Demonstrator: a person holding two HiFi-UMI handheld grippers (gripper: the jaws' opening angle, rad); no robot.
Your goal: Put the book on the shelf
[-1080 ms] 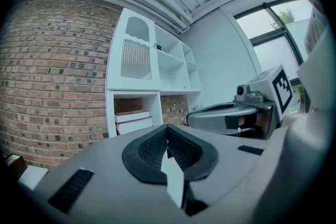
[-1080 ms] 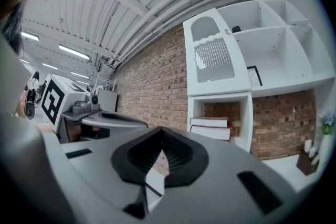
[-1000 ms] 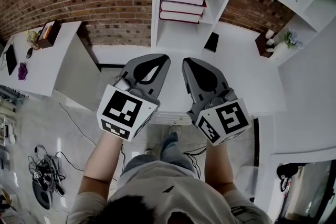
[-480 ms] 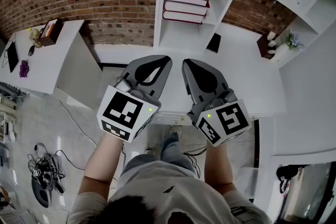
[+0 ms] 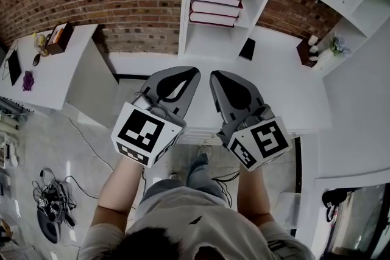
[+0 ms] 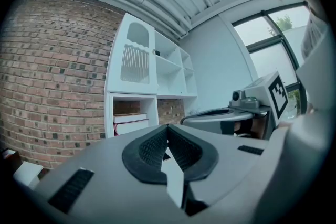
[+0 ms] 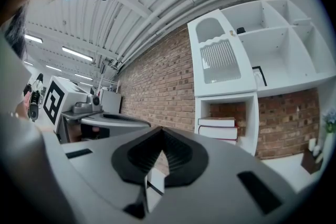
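In the head view, the left gripper [image 5: 186,73] and the right gripper [image 5: 218,76] are side by side at the centre of the frame, over the front edge of a white desk [image 5: 286,94]. Both have their jaws together, with nothing between them. The books [image 5: 214,0] lie in a stack in a compartment of the shelf [image 5: 186,15], at the upper centre. In the left gripper view, the jaws meet at the lower centre, empty, and the books [image 6: 130,122] are left of them in the shelf [image 6: 131,60]. In the right gripper view, the jaws are also closed and empty, and the books [image 7: 218,128] lie to the right in the shelf [image 7: 220,60].
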